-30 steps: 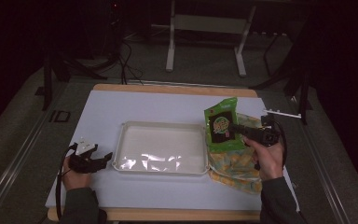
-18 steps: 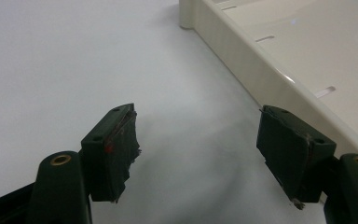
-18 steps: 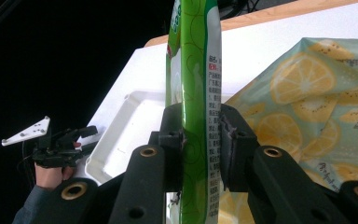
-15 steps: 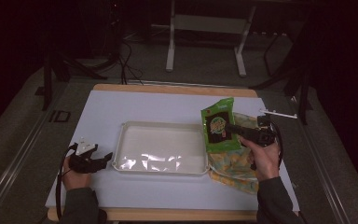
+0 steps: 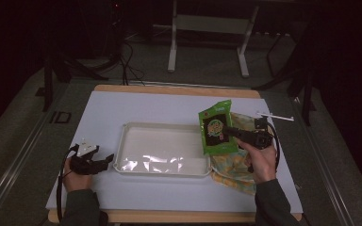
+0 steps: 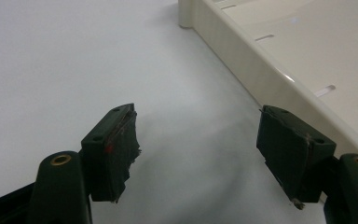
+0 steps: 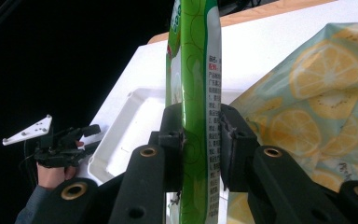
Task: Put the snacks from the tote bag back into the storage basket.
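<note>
A green snack pouch (image 5: 216, 128) hangs upright above the right end of the white tray (image 5: 136, 129), and my right gripper (image 5: 227, 131) is shut on it. In the right gripper view the pouch (image 7: 196, 74) stands edge-on, pinched between the two black jaws of my right gripper (image 7: 200, 140). My left gripper (image 5: 104, 162) rests on the table just left of the tray, open and holding nothing. In the left gripper view the jaws of my left gripper (image 6: 196, 151) stand wide apart over bare white table, with the tray's rim (image 6: 261, 70) to their right.
A cloth bag printed with lemon slices (image 5: 238, 167) lies on the table under my right hand, also large in the right gripper view as the lemon bag (image 7: 317, 93). The white table top (image 5: 136, 103) ends in a wooden edge (image 5: 169, 89) at the back. Dark floor and metal stands lie beyond.
My right gripper has carried the green pouch a little to the left, toward the tray's right end. The left gripper has stayed put.
</note>
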`<state>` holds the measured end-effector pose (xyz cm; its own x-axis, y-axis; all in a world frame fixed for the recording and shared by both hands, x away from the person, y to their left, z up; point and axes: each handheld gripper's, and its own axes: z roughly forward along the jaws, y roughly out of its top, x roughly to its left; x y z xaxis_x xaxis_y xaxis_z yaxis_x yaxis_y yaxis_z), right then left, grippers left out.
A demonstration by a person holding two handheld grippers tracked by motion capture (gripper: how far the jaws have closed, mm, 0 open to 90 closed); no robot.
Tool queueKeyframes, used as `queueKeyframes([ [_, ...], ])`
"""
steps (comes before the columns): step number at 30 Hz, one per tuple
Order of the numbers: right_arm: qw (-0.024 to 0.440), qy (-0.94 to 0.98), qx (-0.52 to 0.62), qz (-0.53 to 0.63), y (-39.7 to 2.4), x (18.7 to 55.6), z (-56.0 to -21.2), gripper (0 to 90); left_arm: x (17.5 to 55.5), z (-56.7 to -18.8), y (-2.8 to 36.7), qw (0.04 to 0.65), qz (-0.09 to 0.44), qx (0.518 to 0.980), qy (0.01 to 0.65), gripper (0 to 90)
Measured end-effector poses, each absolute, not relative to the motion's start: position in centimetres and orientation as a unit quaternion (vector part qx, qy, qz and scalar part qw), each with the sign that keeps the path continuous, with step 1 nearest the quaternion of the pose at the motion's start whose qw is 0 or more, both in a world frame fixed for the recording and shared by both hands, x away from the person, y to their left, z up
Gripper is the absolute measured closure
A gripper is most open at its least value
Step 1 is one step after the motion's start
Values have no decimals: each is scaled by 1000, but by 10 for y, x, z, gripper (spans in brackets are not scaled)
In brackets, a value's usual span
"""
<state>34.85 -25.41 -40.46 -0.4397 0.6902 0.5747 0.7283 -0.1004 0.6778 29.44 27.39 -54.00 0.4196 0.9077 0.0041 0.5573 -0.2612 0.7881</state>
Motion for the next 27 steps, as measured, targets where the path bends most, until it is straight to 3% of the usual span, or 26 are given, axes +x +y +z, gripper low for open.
queueKeyframes([
  [27, 20, -666, -531, -523, -235, 349, -415, 734, 294, -540, 274, 368, 238, 758, 483, 295],
])
